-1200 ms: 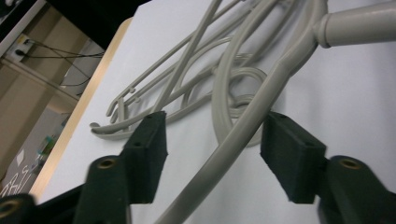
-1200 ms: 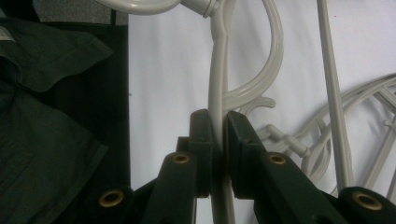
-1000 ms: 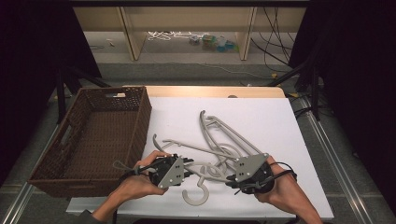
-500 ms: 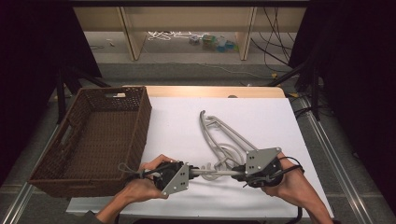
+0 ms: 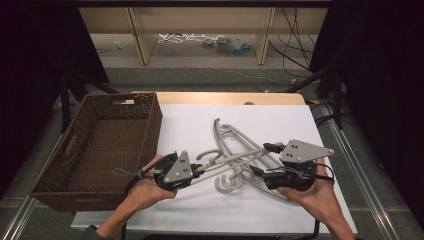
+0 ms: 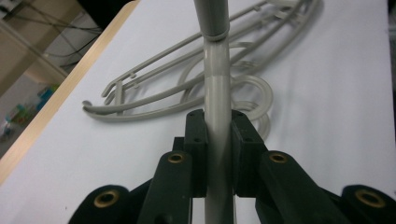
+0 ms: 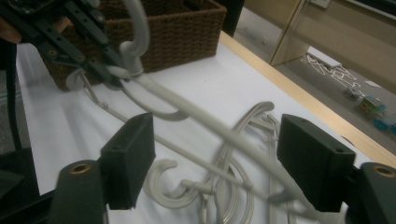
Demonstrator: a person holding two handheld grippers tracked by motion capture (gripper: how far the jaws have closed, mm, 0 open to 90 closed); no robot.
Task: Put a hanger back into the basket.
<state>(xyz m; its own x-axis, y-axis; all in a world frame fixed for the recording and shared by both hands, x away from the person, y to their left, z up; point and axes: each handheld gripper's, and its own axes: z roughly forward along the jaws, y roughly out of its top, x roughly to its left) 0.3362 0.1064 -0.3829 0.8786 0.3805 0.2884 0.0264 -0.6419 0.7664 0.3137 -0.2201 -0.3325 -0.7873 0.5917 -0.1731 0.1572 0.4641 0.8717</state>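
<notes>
In the left gripper view my left gripper [image 6: 217, 128] is shut on the straight bar of a grey plastic hanger [image 6: 215, 60]. In the high view this left gripper [image 5: 199, 173] holds the hanger [image 5: 235, 158] lifted off the white table, slanting up to the right. My right gripper [image 5: 264, 160] is at the hanger's other end. In the right gripper view the right gripper [image 7: 219, 154] stands wide open, and the held hanger's arm [image 7: 205, 119] passes between the jaws without touching them. More grey hangers [image 5: 227, 134] lie tangled on the table below.
A brown wicker basket [image 5: 154, 116] stands at the table's left, close behind my left hand. The white table cover [image 5: 285, 120] has a wooden edge [image 5: 225, 98] at the far side. Shelves and cables sit on the floor beyond.
The held hanger has turned from hook-down to lying across between the two grippers, and has risen. My right gripper has shifted right, and its jaws now stand apart around the arm.
</notes>
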